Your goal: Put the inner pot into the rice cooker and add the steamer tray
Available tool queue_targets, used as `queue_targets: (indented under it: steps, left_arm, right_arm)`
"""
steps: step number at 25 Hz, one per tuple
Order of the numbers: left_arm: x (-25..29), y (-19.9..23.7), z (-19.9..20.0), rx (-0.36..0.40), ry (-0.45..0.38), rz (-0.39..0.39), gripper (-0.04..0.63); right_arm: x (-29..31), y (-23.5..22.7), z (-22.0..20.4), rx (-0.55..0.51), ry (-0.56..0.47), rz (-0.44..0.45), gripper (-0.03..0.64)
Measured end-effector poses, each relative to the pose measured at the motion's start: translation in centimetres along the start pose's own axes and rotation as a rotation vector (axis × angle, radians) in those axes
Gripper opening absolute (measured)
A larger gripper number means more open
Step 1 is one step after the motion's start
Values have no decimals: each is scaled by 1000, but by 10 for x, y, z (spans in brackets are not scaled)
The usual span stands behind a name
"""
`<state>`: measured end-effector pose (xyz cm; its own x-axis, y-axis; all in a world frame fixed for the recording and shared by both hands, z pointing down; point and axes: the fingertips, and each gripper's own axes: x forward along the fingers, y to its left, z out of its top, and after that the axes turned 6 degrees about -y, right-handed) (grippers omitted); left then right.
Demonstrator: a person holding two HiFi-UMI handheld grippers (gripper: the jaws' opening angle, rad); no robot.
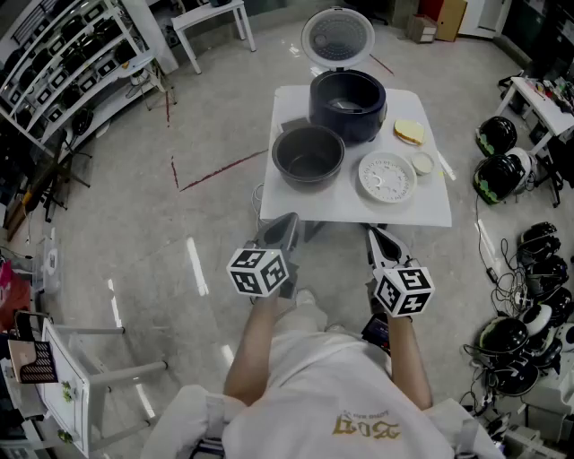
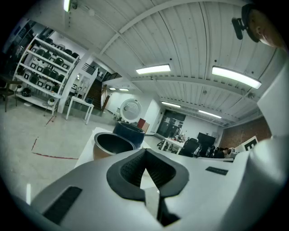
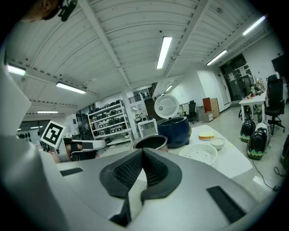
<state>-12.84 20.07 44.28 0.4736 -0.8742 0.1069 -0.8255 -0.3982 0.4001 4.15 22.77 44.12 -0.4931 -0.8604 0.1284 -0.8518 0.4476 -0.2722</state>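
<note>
On the white table (image 1: 296, 211) stands the dark blue rice cooker (image 1: 348, 104) with its round lid (image 1: 337, 38) raised. The dark inner pot (image 1: 308, 154) sits in front of it, empty. To the right lies the white perforated steamer tray (image 1: 387, 176). My left gripper (image 1: 285, 226) and right gripper (image 1: 380, 240) hang side by side before the table's near edge, both shut with nothing between the jaws. The left gripper (image 2: 145, 173) looks toward the inner pot (image 2: 113, 144) and cooker (image 2: 129, 133). The right gripper (image 3: 143, 169) faces the pot (image 3: 150, 142), cooker (image 3: 175, 131) and tray (image 3: 198, 155).
A yellow sponge (image 1: 409, 132) and a small white cup (image 1: 422, 163) lie on the table's right side. Shelves of helmets (image 1: 63, 67) stand at the far left, a small white table (image 1: 211, 22) behind. Helmets and cables (image 1: 520, 296) crowd the floor at right.
</note>
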Motion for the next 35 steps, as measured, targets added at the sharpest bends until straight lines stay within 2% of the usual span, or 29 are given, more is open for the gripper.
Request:
queue_targets:
  steps: [8,10,11,12,13,14,15,16,21,28,35]
  left_arm:
    - [-6,-10,-3,16,-12,5,17]
    - [-7,-10,-5,-14,-14,-2,18]
    - [-8,-10,-5,-55,-19,-13,18]
    - [-8,-10,-5,-108,-28,-26,69]
    - [-9,-9,-5,-155,-39,-35,187]
    - [-11,-6,-4,-180,-48,-33,233]
    - [-13,-4,-3,-178,-50,-23,246]
    - [-16,-2,-4,-162,-46,-11,253]
    - [-26,6,-10,-98,-16,41,258]
    - [-12,40,2,-126,-31,74,253]
    - [38,86,17,-115,21,66,252]
  right_arm:
    - [-15,-6,-2,6,-9,-3,11]
    - [-18,-7,-2,21,-18,-8,11]
    - [-19,-9,-1,44,-31,-11,11]
    - [-21,-10,0,78,-45,-10,11]
    - [-23,-11,1,114,-51,-3,20]
    - [-23,-12,1,141,-49,9,102]
    - [-23,-12,0,156,-42,17,164]
    - [-24,-14,-2,160,-34,16,169]
    - [-24,-18,-9,182,-15,12,194]
    - [6,-15,-14,203,24,31,189]
    - [75,-33,-12,226,37,-25,209]
